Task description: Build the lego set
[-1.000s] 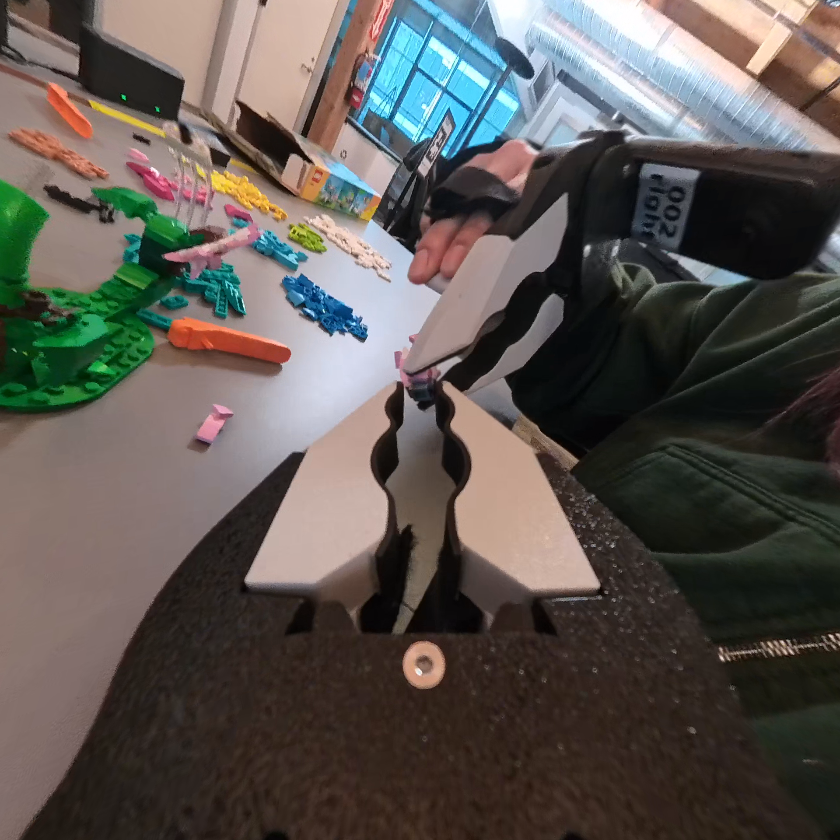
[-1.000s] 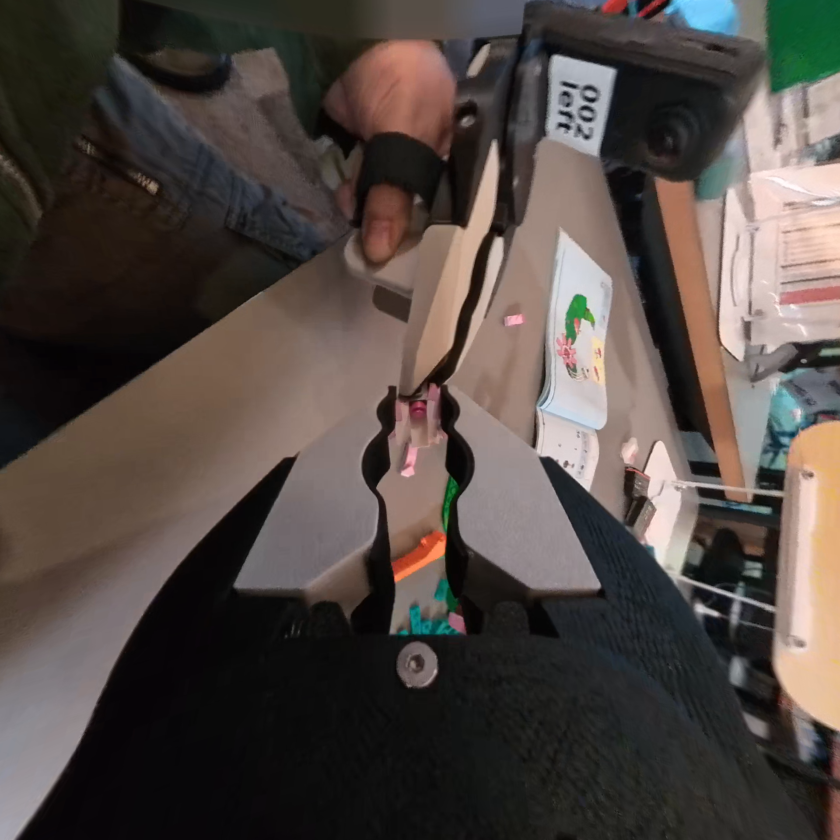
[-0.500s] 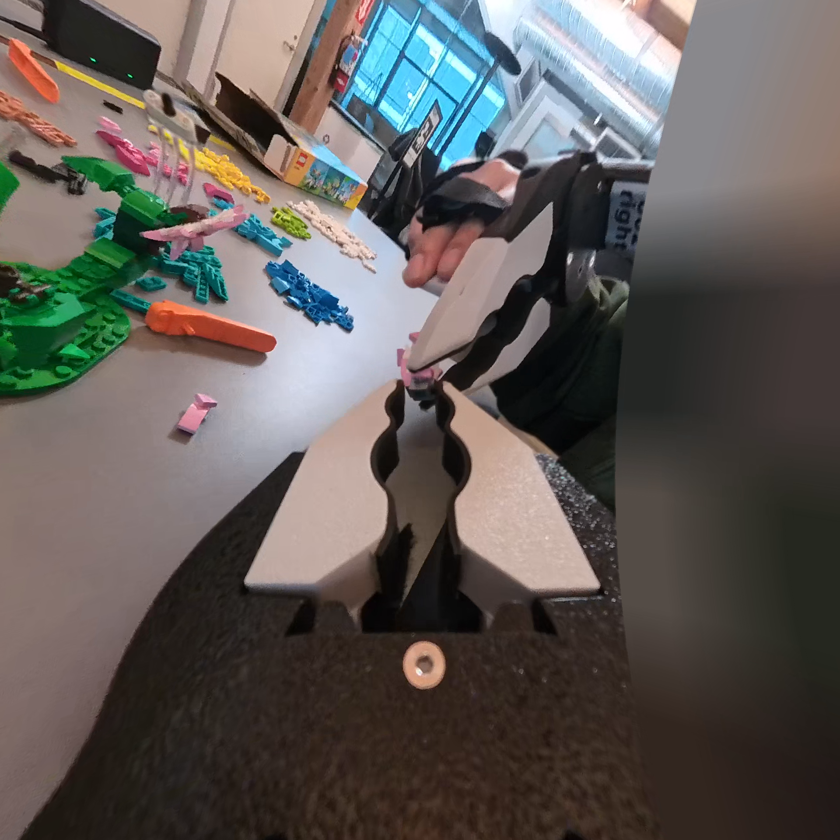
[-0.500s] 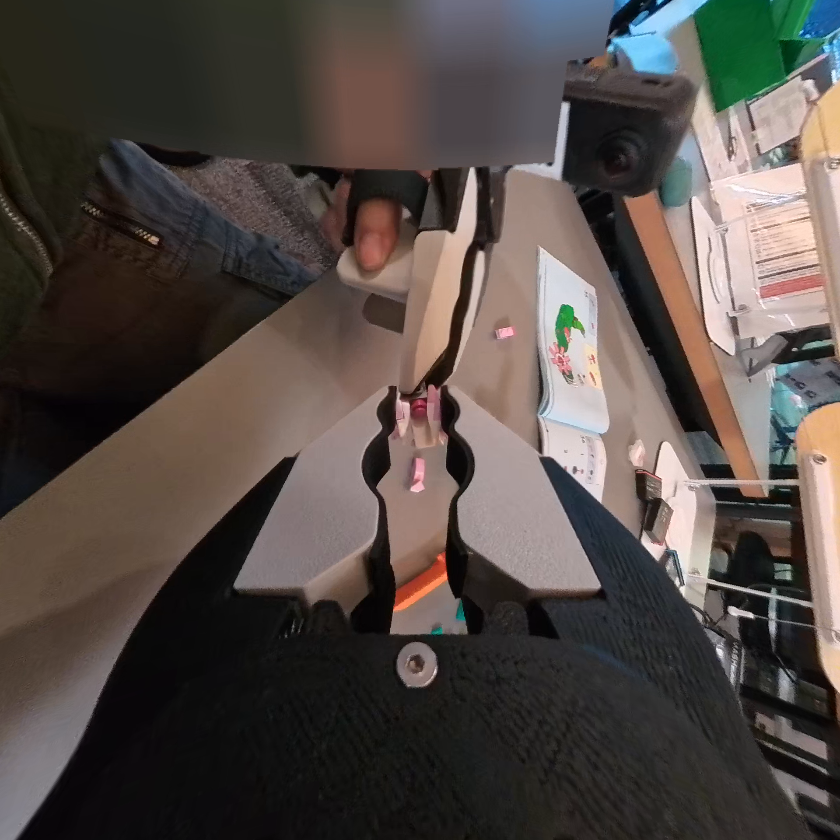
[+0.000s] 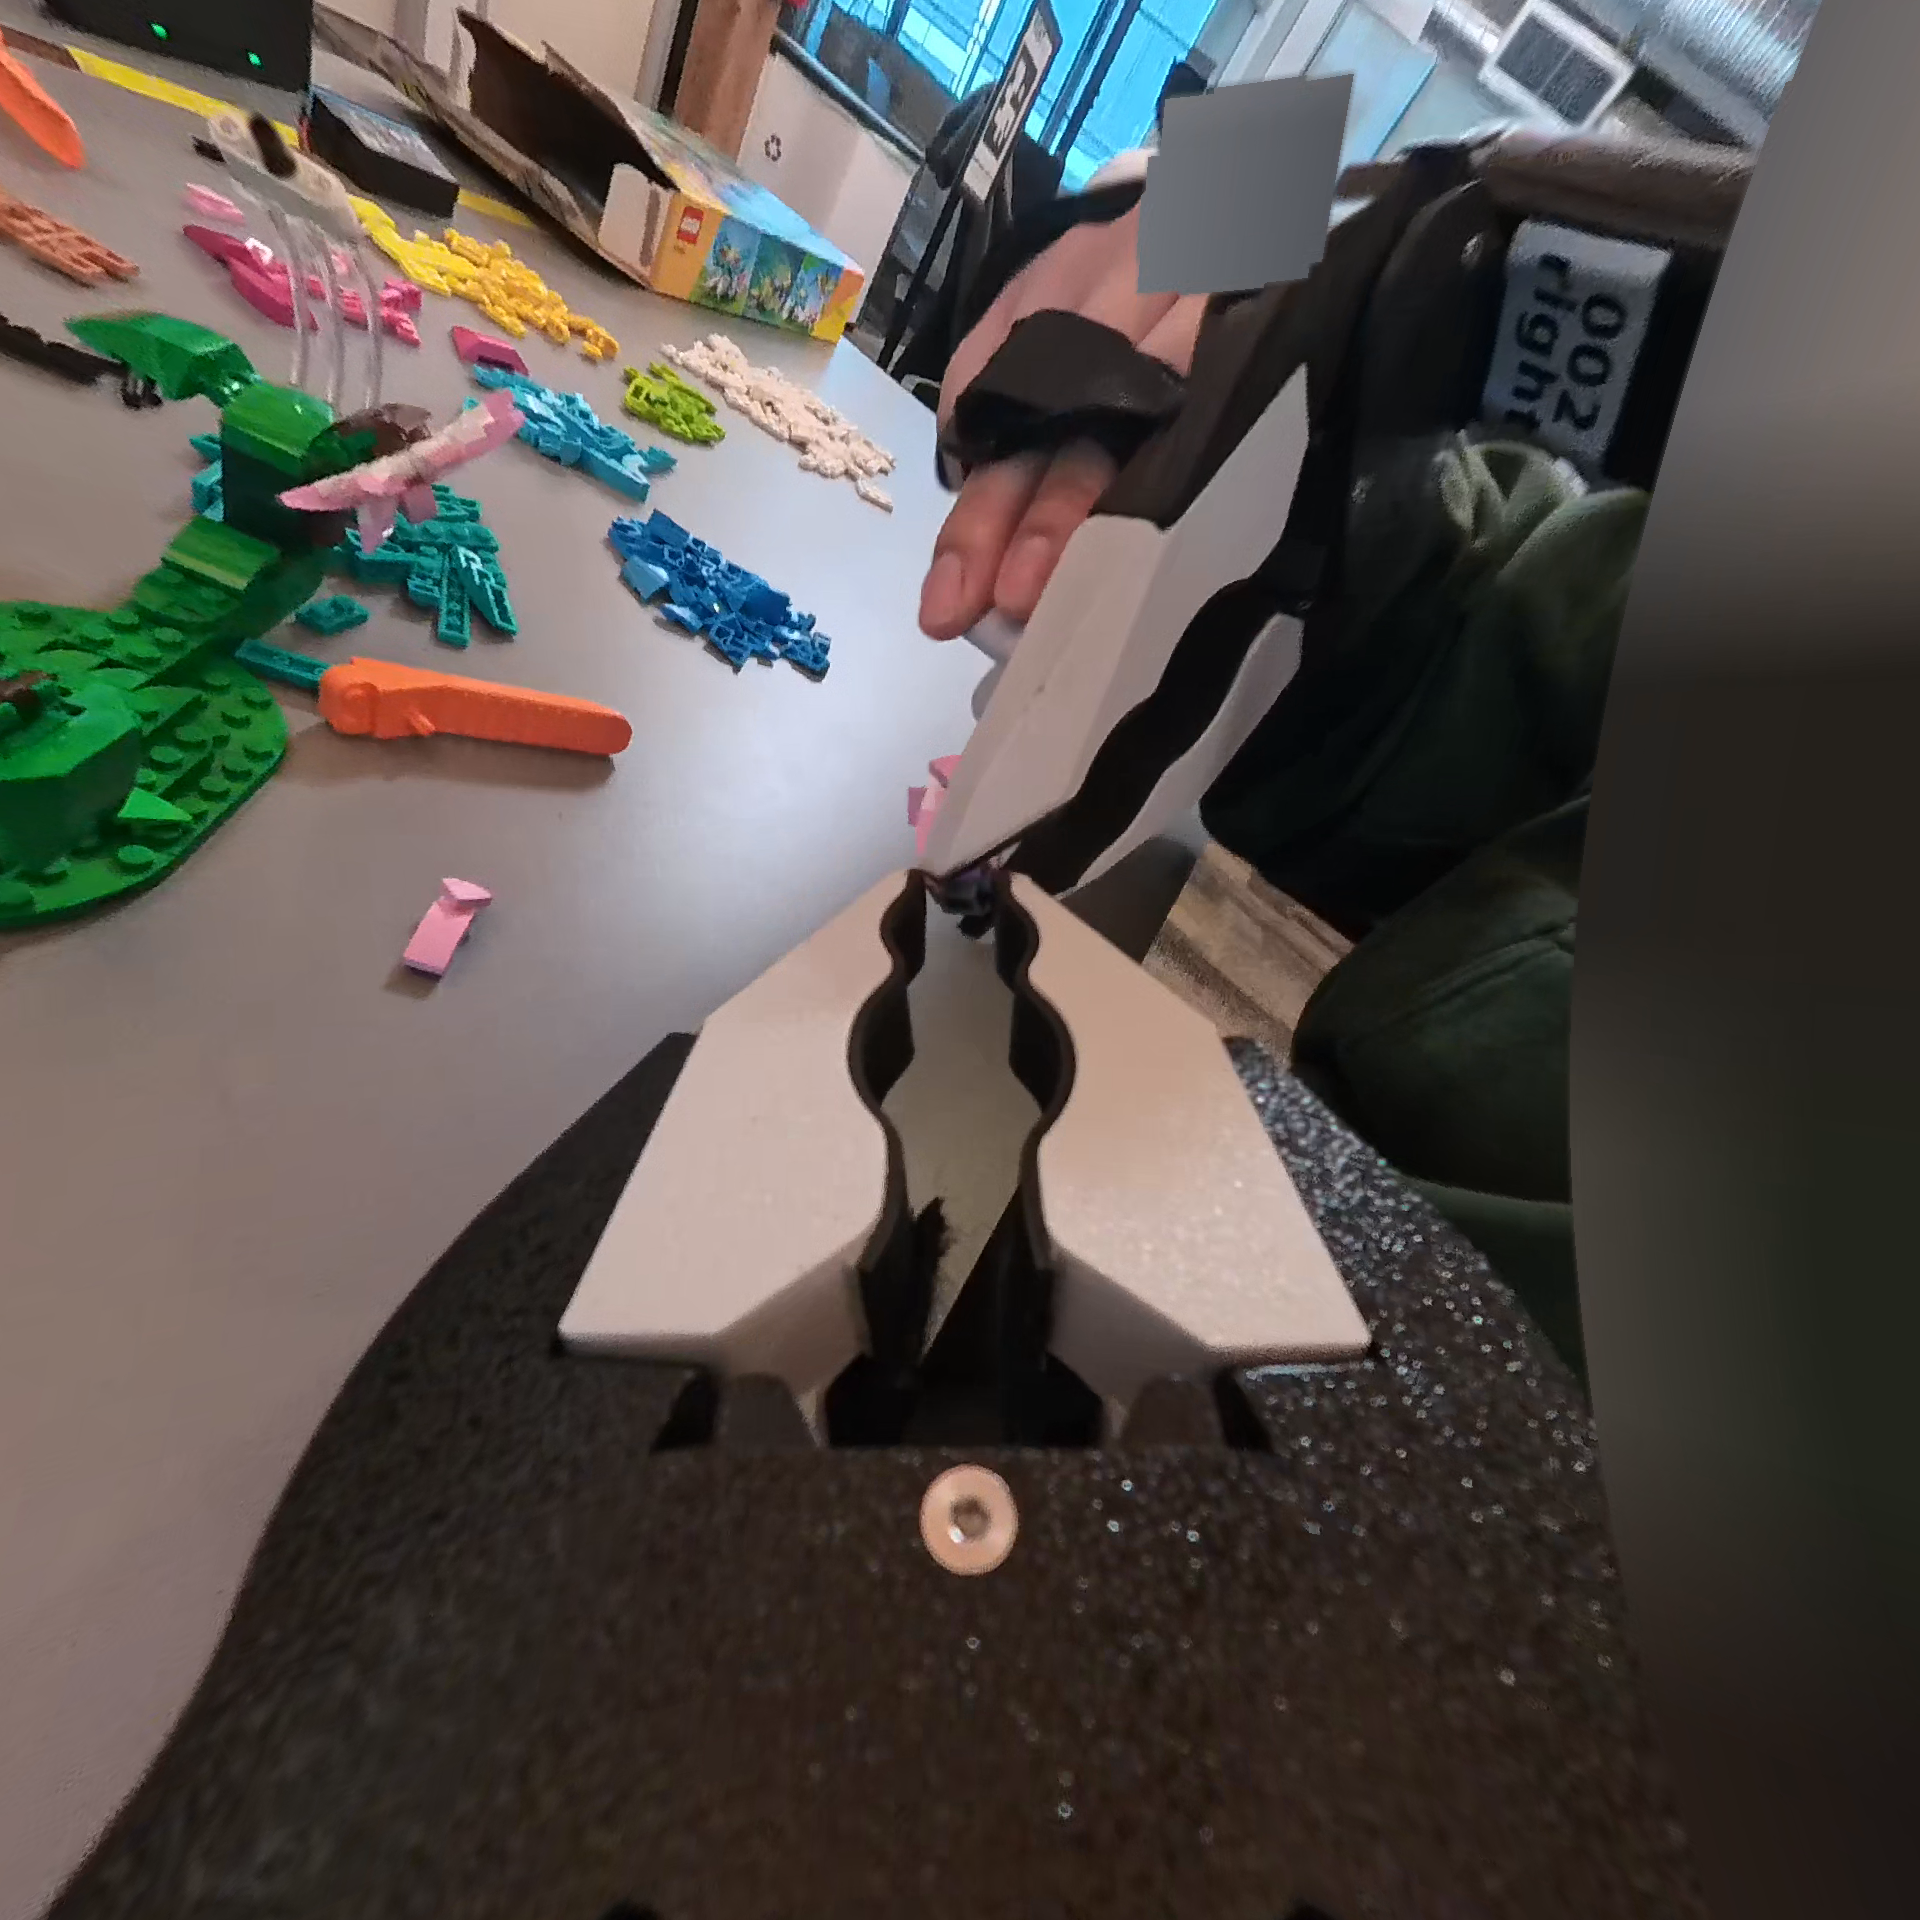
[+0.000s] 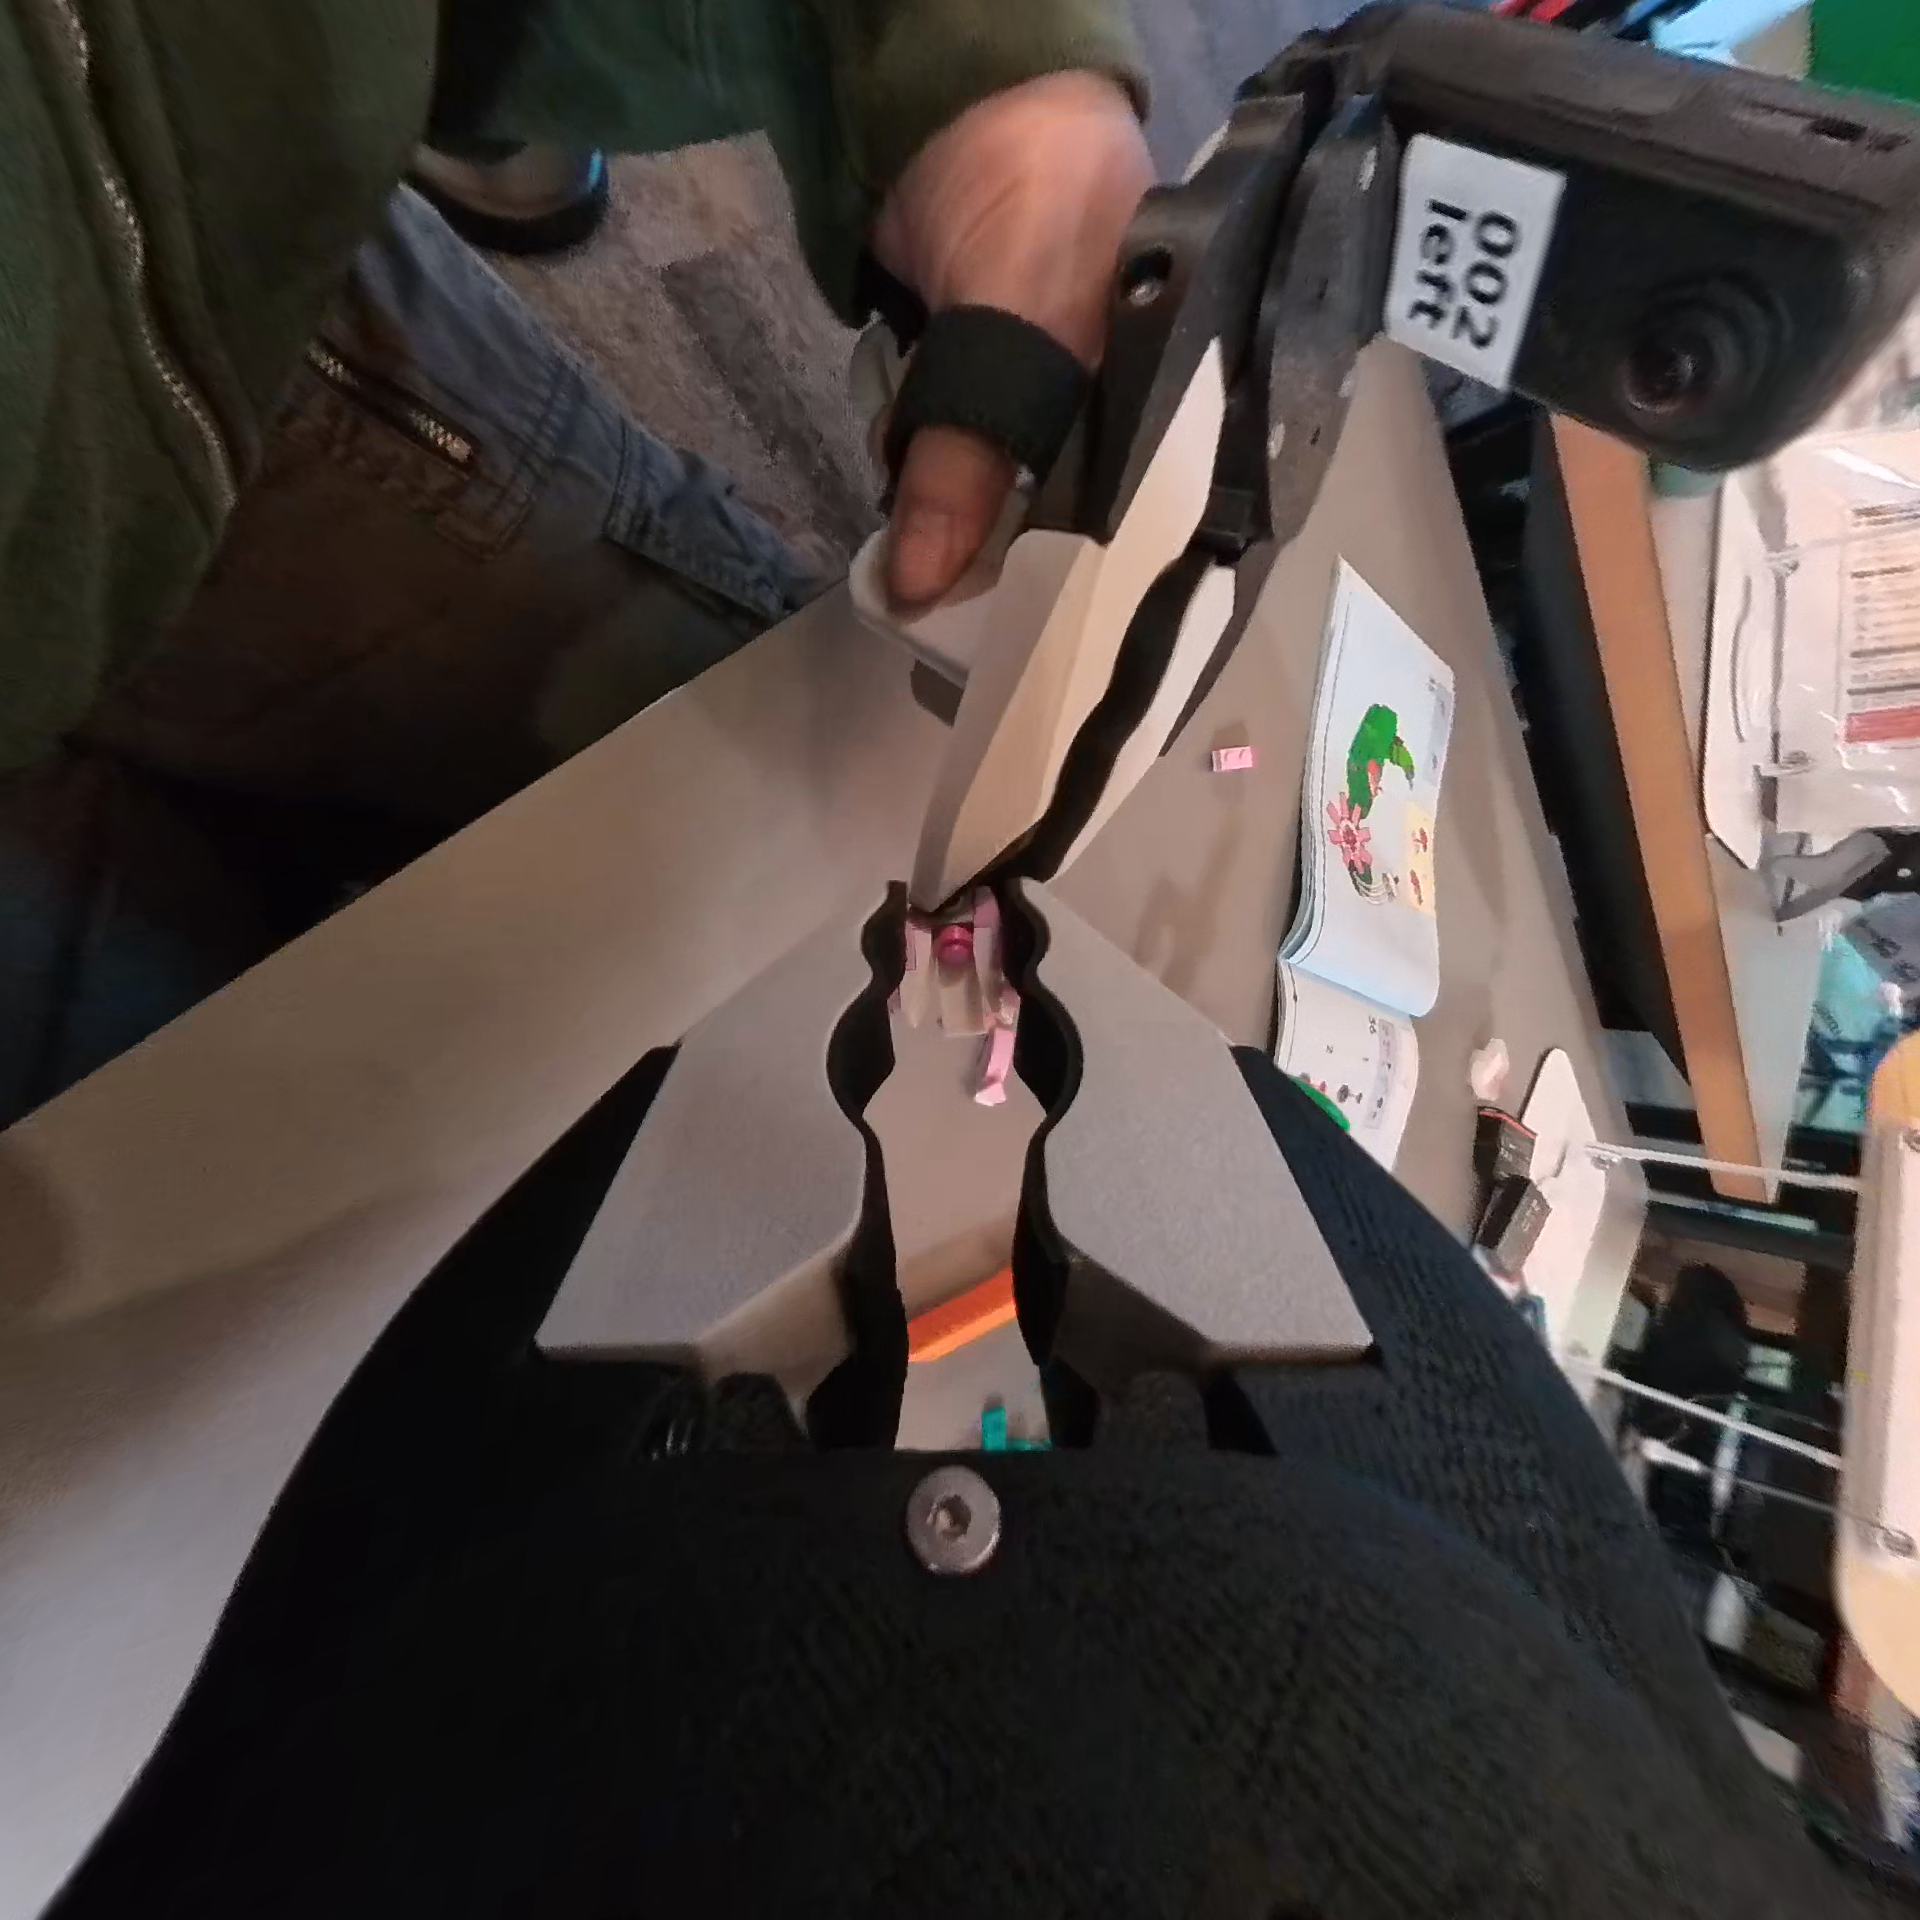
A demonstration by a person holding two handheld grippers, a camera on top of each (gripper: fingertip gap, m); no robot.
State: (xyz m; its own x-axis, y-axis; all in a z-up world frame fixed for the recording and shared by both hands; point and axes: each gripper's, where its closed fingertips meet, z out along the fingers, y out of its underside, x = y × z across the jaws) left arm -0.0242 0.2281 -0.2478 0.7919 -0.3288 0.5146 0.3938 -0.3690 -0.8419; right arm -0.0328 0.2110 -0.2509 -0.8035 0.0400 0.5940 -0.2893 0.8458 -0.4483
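Both tools, left tool [image 5: 961,899] and right tool [image 6: 951,914], pinch pink piece [image 6: 951,971] near table edge [image 5: 1049,873]; grip apparently narrow.

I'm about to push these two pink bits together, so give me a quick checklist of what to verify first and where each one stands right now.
1. Right gripper holds the pink flower piece: ok, jaws pinch it at the tips.
2. Left gripper grips its own small part: cannot tell, it is dark and mostly hidden.
3. The two grippers meet tip to tip: ok in both views.
4. Parts aligned stud to socket: cannot tell, the joint is covered.
5. Work held above the table: ok, nothing under it.
6. Loose pink brick and orange separator tool out of the way: ok, both lie off to the left.
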